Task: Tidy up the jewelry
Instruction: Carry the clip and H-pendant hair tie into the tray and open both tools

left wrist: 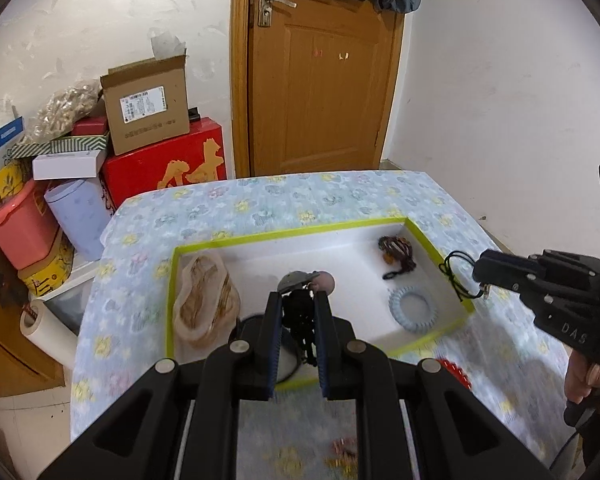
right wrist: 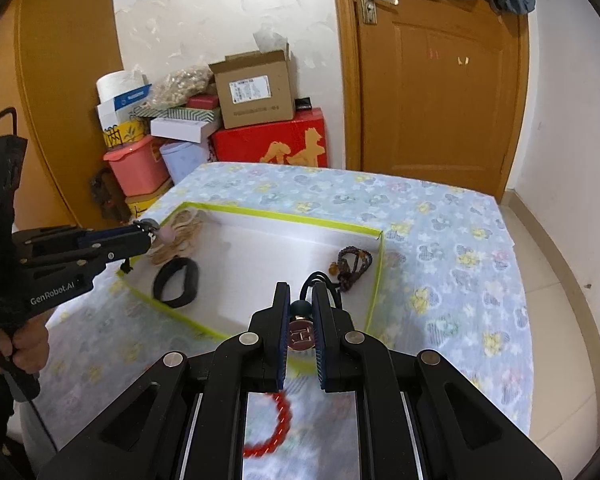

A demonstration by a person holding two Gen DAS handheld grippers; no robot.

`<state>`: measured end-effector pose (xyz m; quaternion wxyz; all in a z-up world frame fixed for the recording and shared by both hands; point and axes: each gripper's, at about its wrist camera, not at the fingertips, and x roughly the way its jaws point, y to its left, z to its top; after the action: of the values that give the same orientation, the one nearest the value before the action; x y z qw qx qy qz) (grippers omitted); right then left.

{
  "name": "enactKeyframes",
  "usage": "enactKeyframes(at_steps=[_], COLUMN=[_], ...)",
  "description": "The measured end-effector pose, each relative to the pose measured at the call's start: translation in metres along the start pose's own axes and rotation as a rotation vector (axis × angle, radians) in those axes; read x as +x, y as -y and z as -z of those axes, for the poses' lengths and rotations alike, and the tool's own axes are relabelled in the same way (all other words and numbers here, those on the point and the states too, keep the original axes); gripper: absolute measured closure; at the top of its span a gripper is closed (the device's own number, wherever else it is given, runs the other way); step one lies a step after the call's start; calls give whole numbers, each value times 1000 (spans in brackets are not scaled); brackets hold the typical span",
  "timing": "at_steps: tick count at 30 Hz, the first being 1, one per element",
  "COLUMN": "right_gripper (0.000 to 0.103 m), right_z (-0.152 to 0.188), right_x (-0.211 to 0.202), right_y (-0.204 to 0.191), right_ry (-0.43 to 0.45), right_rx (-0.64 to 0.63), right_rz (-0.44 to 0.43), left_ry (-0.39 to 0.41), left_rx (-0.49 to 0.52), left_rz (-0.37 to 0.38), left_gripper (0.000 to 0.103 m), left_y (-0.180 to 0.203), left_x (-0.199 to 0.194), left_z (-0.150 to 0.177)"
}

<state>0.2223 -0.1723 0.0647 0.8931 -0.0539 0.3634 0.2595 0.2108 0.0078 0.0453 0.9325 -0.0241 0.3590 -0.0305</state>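
A white box with a green rim (left wrist: 292,233) (right wrist: 284,216) sits on the flowered table. My left gripper (left wrist: 298,300) is shut on a dark beaded piece with a pink ball (left wrist: 325,280), held over the box's near side; it also shows in the right wrist view (right wrist: 150,236). My right gripper (right wrist: 301,292) is shut on a round pendant on a black cord (right wrist: 301,334), at the box's right rim; it also shows in the left wrist view (left wrist: 478,276). Inside lie a brown beaded bracelet (left wrist: 396,250) (right wrist: 352,260), a pale blue coil band (left wrist: 413,309), a black band (right wrist: 176,282) and a beige coil bundle (left wrist: 206,300).
A red beaded bracelet (right wrist: 274,428) (left wrist: 456,372) lies on the table in front of the box. Small orange-red pieces (left wrist: 342,450) lie near the table's front. Boxes and bins (left wrist: 60,184) stand stacked left of the table, beside a wooden door (left wrist: 320,72).
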Motion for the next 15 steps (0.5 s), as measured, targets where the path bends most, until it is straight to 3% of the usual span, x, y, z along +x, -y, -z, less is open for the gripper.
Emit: enactKeyframes(at_steps=[15], right_gripper=[92], right_z=[14], right_x=[74], right_y=[15], right_ry=[-156], right_rx=[23], right_rz=[-31], left_ry=[-111], left_rx=[-21], left_rz=[-41], left_gripper=[87], left_y=[-15], left_x=[79], left_z=[-10])
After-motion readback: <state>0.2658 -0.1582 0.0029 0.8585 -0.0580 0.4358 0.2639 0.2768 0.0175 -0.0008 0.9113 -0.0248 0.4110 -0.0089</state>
